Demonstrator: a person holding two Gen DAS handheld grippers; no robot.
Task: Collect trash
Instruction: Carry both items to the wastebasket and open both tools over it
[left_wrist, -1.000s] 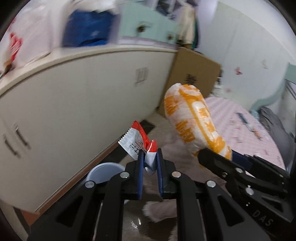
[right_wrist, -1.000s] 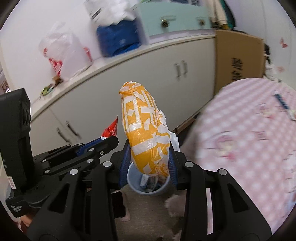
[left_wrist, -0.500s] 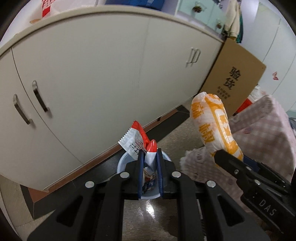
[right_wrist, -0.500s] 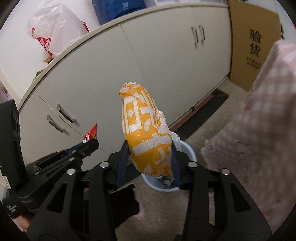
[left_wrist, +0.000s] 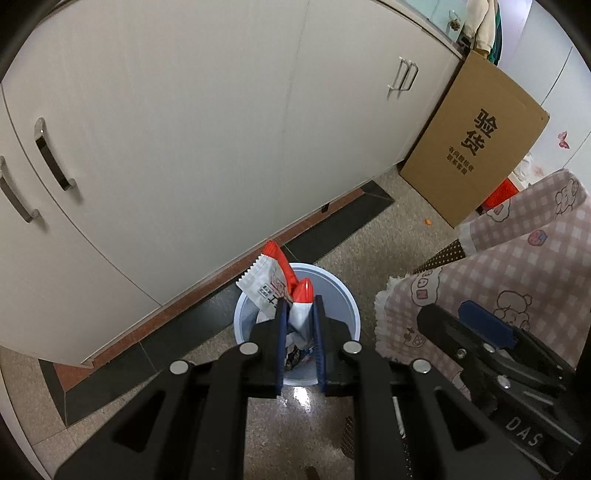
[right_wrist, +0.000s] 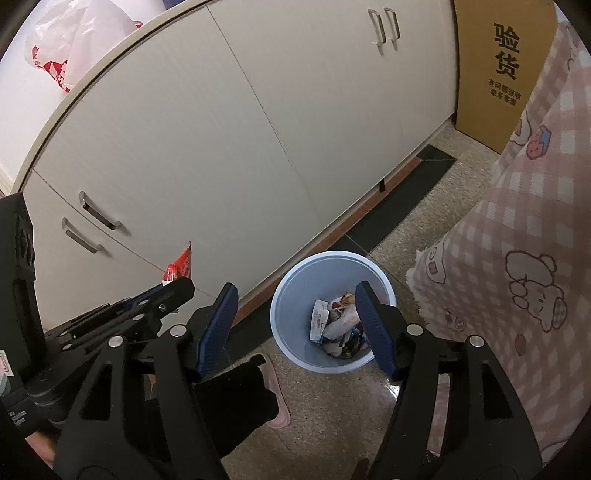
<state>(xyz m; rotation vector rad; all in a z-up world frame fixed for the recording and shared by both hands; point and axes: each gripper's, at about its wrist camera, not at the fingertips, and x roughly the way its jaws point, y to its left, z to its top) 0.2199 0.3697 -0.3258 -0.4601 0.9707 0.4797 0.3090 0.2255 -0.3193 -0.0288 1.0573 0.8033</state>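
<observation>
Your right gripper (right_wrist: 297, 325) now stands spread and empty above the bin (right_wrist: 291, 295): the orange bag is gone from it. Your left gripper (left_wrist: 298, 314) still pinches the red-white wrapper (left_wrist: 275, 284) over the bin; release it next.

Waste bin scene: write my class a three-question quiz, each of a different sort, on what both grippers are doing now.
1. True or false: the right gripper is open and holds nothing.
2. What does the left gripper grip? A) red-and-white wrapper B) slipper C) cardboard box
3. Fill in: the left gripper's load hangs above the light blue ____.

Key
1. True; its fingers stand apart.
2. A, the red-and-white wrapper.
3. bin, which already holds rubbish.
</observation>
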